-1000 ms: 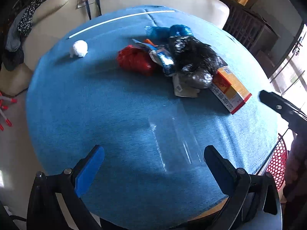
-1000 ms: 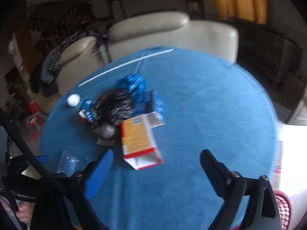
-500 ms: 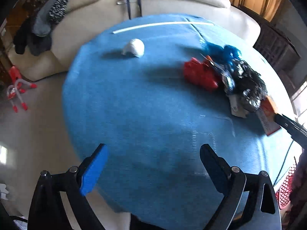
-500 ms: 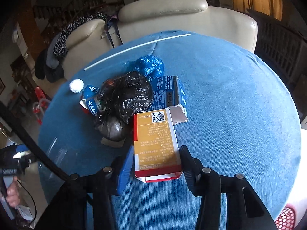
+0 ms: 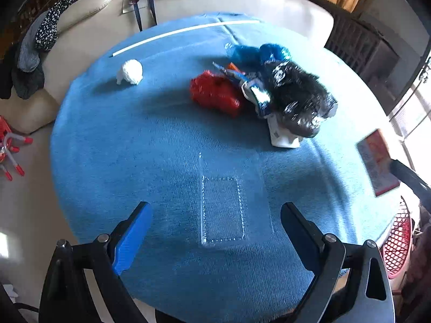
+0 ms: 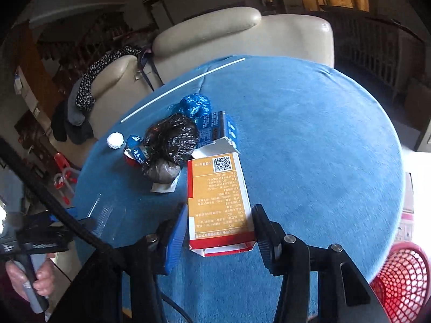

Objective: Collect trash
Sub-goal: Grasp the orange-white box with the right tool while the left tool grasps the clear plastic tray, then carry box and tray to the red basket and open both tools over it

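- While the left gripper [image 5: 214, 222] hangs over the near edge of the round blue table [image 5: 140, 140], its jaws stand wide apart, and a clear plastic tray [image 5: 223, 207] lies flat on the cloth between them, untouched by either pad.
- Over on the other side, the right gripper [image 6: 219, 231] has its jaws drawn in on the near end of the orange box [image 6: 218, 196], which sits squarely between them, pads right against its two long sides; from the left wrist view the box looks lifted clear of the cloth.
- Mid-table there's the trash heap: a black bag [image 5: 296, 99], a red wrapper [image 5: 215, 94] just beside it, a blue bag [image 5: 258, 52] behind.
- A white crumpled ball [image 5: 130, 71] sits well apart to the left.
- At the right table edge, a red mesh basket [image 6: 401, 280] waits on the floor.
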{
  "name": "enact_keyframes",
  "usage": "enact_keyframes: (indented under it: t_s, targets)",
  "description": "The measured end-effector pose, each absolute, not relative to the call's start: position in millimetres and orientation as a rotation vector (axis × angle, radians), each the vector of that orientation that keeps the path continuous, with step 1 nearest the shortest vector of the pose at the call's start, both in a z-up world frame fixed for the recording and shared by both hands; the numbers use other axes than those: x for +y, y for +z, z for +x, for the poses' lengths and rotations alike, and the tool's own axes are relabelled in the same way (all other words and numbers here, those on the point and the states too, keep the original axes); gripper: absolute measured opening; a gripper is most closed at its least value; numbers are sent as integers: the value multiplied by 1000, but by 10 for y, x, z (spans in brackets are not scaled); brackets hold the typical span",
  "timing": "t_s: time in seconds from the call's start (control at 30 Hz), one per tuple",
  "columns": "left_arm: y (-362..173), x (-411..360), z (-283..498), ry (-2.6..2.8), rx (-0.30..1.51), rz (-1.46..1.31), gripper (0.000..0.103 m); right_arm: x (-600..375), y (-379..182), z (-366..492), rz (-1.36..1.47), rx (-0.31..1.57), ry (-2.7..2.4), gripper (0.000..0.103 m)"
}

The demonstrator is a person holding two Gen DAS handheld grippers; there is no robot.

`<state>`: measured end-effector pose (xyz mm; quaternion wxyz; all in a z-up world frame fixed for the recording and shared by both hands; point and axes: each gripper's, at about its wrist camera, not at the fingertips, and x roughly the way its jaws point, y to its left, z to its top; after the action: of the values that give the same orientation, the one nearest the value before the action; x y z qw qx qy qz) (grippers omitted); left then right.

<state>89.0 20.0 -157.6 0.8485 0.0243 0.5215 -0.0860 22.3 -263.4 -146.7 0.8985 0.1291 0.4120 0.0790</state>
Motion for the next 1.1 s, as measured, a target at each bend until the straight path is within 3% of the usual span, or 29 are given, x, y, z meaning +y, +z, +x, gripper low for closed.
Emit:
enact_keyframes:
  t_s: [0.13,0.2,0.23,0.27,0.77,1.1]
  targets:
    - [-1681,215,911,-161,1113,40,92,-2759,-1443,17,289,833,142,51]
    - [-1730,240,919,-165,1129,21,75,-2801,-1449,-33,296,828,137,51]
    - [-1753,259,927,-166,1143,15,60,-2818,-1452,-68,295,825,131,51]
    - [-1776,279,936,-167,1157,8,55,-2834,-1457,-103,298,822,127,51]
    - [-1456,-52,627,-257,1046,98,54,-3157,-1431,-528,376,760,90,51]
    - [-1158,-1253,187,-558,970,340,54,-3774,-1373,-1052,441,718,-45,51]
